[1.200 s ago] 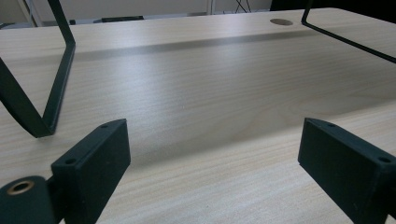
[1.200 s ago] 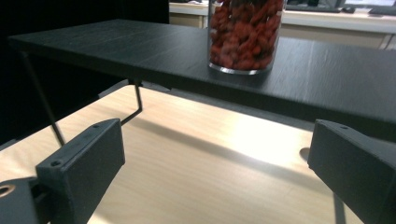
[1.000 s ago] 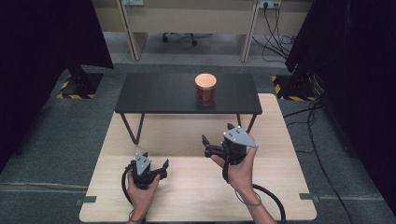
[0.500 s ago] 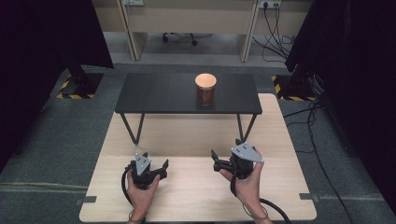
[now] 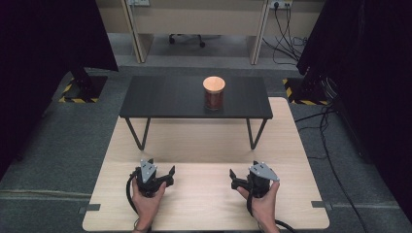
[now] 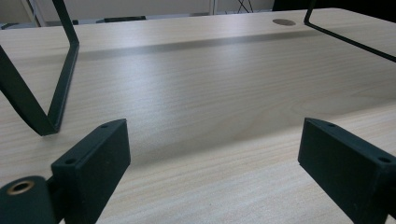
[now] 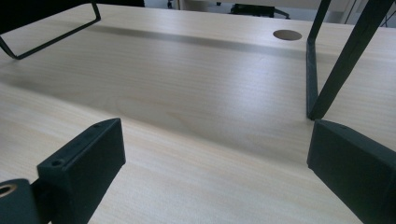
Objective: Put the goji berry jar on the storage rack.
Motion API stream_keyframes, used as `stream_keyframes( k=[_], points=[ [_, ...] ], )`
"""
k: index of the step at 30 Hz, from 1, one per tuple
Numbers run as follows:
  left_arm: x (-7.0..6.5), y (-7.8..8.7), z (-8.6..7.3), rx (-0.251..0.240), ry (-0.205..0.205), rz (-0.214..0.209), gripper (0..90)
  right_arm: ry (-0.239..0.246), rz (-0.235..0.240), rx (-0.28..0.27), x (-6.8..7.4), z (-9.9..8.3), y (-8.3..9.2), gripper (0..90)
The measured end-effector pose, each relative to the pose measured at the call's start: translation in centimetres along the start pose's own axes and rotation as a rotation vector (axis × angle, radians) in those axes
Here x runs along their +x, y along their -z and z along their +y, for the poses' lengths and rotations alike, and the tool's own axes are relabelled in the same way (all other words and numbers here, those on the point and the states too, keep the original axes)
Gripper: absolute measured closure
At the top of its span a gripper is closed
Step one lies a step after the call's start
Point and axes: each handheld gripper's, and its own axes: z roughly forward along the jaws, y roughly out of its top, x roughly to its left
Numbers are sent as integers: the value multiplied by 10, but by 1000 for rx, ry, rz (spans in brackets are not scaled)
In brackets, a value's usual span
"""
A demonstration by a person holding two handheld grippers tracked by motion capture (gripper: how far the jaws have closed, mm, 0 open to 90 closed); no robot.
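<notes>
**Both grippers low over the tabletop, fingers spread, nothing held**

Left gripper (image 5: pixel 156 175): fingers (image 6: pixel 93 163) spread wide, only bare wood between them. In the left gripper view the fingers sit low over the light wooden tabletop (image 6: pixel 210 93); a black bent-rod table leg (image 6: pixel 56 93) stands at about 10 o'clock.

Right gripper (image 5: pixel 243 179): fingers (image 7: pixel 84 158) likewise spread, bare wood between them. In the right gripper view another black leg (image 7: pixel 327 74) stands at about 2 o'clock, just beyond the right finger; a round hole (image 7: pixel 287 34) in the wood lies farther off at 1 o'clock.

High view: each gripper is held in one hand, left hand (image 5: pixel 147 200) and right hand (image 5: pixel 265 201), over the near part of the tabletop at 7 and 5 o'clock, well apart. A small black table (image 5: pixel 170 97) stands on the tabletop toward 12 o'clock. On it, right of centre, a jar (image 5: pixel 214 93) with a light round lid stands upright, well apart from both grippers.
</notes>
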Motion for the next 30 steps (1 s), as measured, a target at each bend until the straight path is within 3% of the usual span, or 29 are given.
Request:
stream_keyframes(
  k=[17, 30],
  points=[
    [-1, 1, -1, -3, 0, 1, 85, -13, 4, 13, -3, -26, 0, 46],
    [-1, 1, -1, -3, 2, 1, 85, -19, 11, 8, -4, -31, 0, 47]
  ],
)
